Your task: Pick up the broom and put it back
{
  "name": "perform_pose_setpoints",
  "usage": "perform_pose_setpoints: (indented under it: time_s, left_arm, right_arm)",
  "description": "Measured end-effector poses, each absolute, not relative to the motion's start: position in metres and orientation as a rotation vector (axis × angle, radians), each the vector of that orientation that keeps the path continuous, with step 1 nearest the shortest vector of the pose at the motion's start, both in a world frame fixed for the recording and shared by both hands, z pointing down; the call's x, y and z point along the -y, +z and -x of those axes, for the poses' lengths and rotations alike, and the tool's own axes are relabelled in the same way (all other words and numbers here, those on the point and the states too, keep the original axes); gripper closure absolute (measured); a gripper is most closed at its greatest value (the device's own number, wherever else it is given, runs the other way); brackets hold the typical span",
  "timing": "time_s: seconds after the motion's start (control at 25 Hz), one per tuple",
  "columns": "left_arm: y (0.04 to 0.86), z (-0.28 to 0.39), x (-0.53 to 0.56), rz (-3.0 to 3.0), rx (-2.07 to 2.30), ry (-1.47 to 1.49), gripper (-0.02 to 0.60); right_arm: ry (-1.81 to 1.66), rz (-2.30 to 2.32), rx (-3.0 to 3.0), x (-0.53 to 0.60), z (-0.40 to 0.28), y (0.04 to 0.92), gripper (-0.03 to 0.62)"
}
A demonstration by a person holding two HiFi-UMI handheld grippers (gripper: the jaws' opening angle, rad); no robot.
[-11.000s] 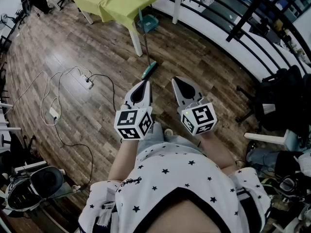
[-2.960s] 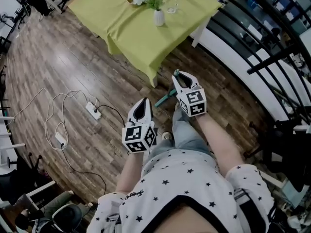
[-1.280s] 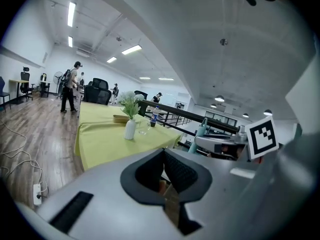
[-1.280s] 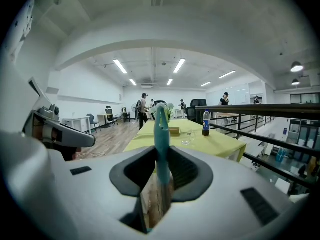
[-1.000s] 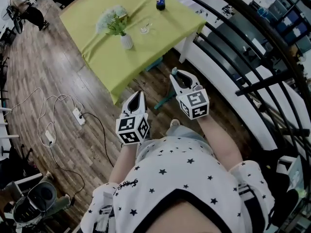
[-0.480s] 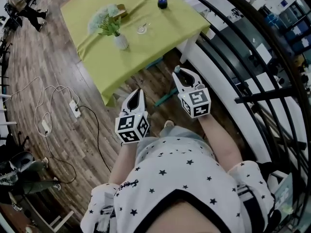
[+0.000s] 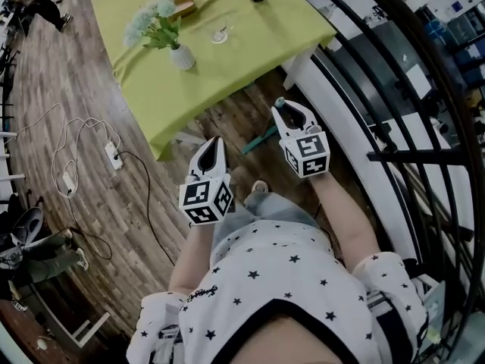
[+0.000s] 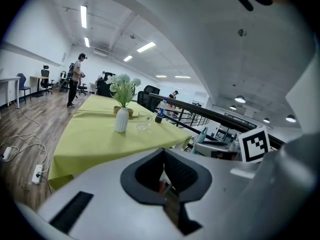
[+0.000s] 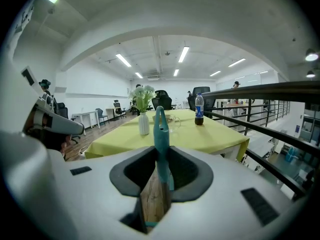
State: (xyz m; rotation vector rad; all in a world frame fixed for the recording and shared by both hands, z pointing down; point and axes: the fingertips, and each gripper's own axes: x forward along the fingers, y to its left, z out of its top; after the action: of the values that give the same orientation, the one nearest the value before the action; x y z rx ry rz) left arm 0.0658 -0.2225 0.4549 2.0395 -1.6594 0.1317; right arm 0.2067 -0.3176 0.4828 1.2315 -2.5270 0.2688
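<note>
Broom (image 9: pixel 160 129) sits clenched in the right gripper (image 7: pixel 283 111), its teal tip poking above the jaws and its shaft slanting down to the floor off the table's (image 7: pixel 227 59) near corner. The left gripper (image 7: pixel 214 144) is pinched shut, empty. Light and stiff but long, the handle looks prone to swinging; a lower hold would likely steady it.

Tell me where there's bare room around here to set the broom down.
Bare floor lies left of the table, above the cables. The table's right end, past the glass, is free too. Crowded: the gap between table and railing.
</note>
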Motion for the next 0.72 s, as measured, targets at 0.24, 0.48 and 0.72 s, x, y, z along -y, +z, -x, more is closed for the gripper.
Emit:
perform_pose_setpoints:
  time_s: [0.24, 0.48, 0.72]
  left_arm:
    - [0.463, -0.064, 0.234, -2.002, 1.677, 0.114, 0.569]
    - [0.476, -0.058, 0.239, -1.975, 1.688, 0.12, 0.569]
    - [0.495, -0.053, 0.238, -1.958, 1.672, 0.162, 0.569]
  right_arm:
    - [0.276, -1.214, 2.501, 0.334, -0.206, 0.509, 0.517]
    - [0.284, -1.218, 2.455, 0.345, -0.207, 0.544, 0.517]
    - [0.311, -1.225, 2.421, 0.354, -0.208, 0.575, 0.517]
